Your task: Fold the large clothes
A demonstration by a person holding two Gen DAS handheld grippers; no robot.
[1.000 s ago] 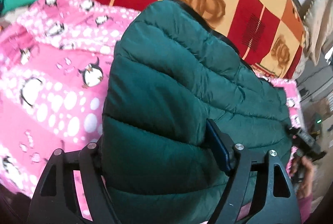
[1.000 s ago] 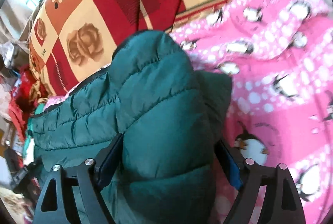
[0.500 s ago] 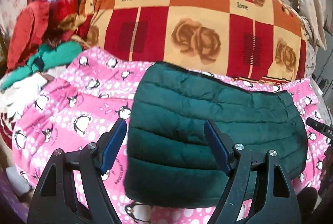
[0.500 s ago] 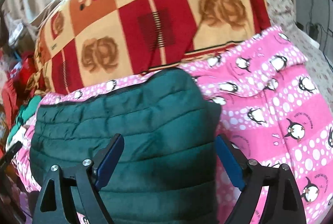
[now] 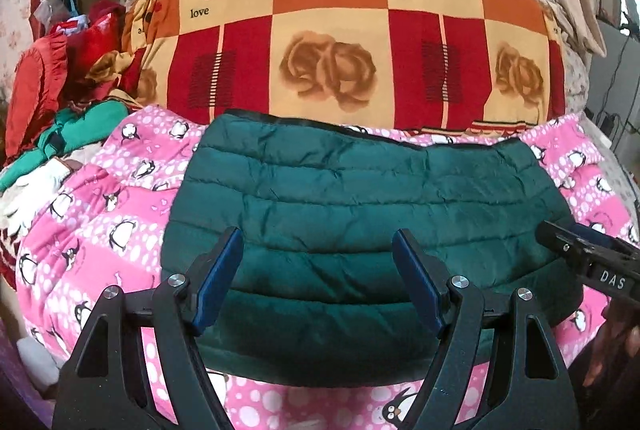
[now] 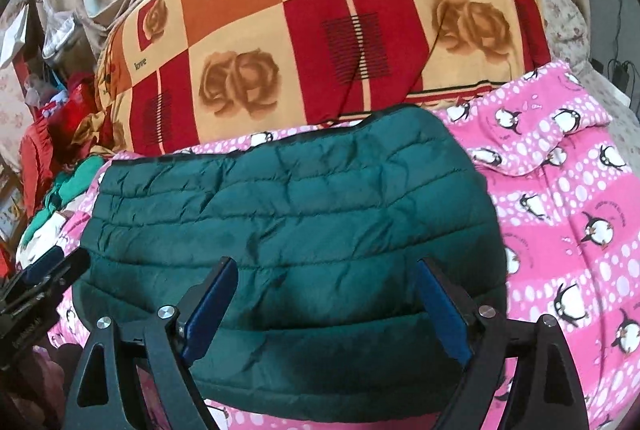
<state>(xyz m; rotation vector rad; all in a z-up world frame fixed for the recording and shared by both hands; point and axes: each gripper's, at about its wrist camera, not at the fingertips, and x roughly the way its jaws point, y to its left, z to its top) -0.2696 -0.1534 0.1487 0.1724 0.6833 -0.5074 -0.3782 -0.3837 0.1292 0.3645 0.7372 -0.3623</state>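
A dark green quilted jacket (image 5: 360,190) lies folded into a wide, flat shape on a pink penguin blanket (image 5: 100,230). In the left wrist view my left gripper (image 5: 318,242) hovers open above the jacket's near left part, with nothing between its blue pads. My right gripper (image 5: 588,258) shows at the right edge there, with a hand below it. In the right wrist view the jacket (image 6: 300,198) fills the middle and my right gripper (image 6: 326,266) stands open above its near right part. The left gripper (image 6: 44,282) shows at the left edge there.
A red, orange and cream checked quilt (image 5: 320,30) with roses is heaped behind the jacket. Red and green clothes (image 5: 60,90) are piled at the left. The pink blanket (image 6: 560,210) spreads to the right of the jacket. Curtains and a window lie beyond.
A second ago the jacket bulged between both grippers' jaws. Both grippers have since drawn back and risen, and the jacket now lies free and flat on the blanket.
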